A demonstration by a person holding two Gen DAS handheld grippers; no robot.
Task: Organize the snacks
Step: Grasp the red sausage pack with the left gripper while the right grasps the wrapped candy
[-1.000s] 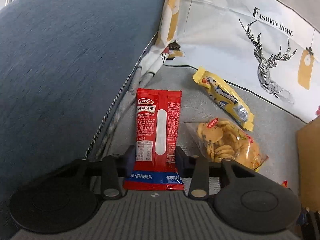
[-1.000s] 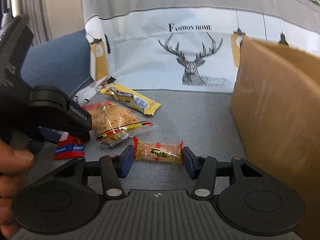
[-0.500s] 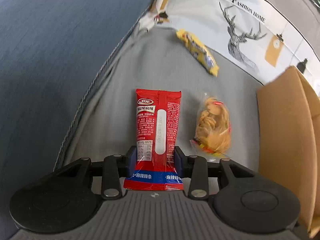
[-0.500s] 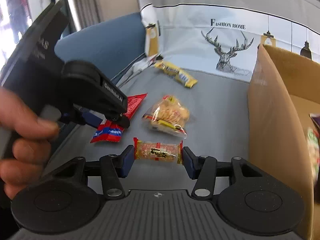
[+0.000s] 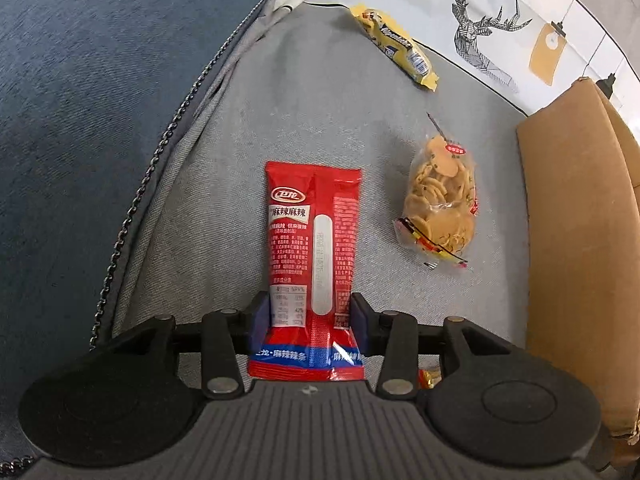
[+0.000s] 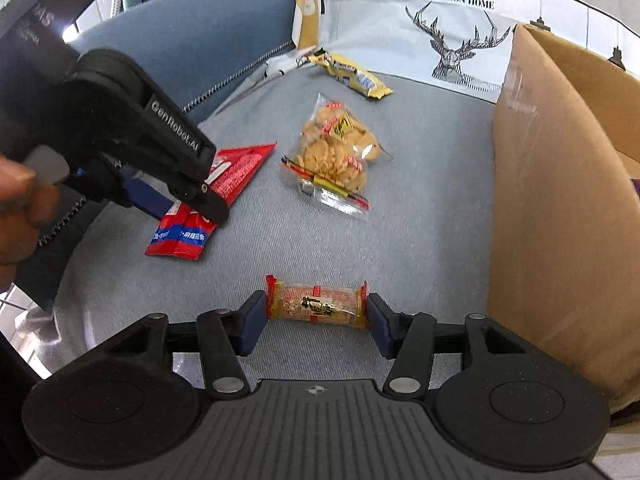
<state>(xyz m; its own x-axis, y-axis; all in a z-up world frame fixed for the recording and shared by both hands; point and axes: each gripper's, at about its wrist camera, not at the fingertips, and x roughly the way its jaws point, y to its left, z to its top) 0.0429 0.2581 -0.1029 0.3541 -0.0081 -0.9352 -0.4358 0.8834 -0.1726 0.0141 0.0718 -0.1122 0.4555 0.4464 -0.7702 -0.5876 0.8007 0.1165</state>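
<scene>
A red spicy-strip packet (image 5: 312, 248) lies along the grey seat between the pads of my left gripper (image 5: 310, 316). Its jaws are opening, and the pads still pinch the packet's sides. The right wrist view shows that left gripper (image 6: 188, 196) low over the red packet (image 6: 236, 172). A small orange-wrapped snack bar (image 6: 316, 300) sits crosswise in my right gripper (image 6: 316, 312). These jaws are opening too, with the pads still against the wrapper's ends. A clear bag of round crackers (image 5: 440, 196) (image 6: 340, 152) and a yellow bar (image 5: 394, 46) (image 6: 352, 74) lie farther back.
An open cardboard box (image 6: 560, 200) (image 5: 580, 260) stands on the right of the grey seat cushion (image 6: 420, 220). A blue armrest (image 5: 100, 120) rises on the left, and a white deer-print cushion (image 6: 452, 32) leans at the back. A hand (image 6: 16, 208) holds the left gripper.
Both grippers have drawn back from the deer cushion toward the seat's front with their snacks and tilted further down. The jaws of each stand slightly wider apart now.
</scene>
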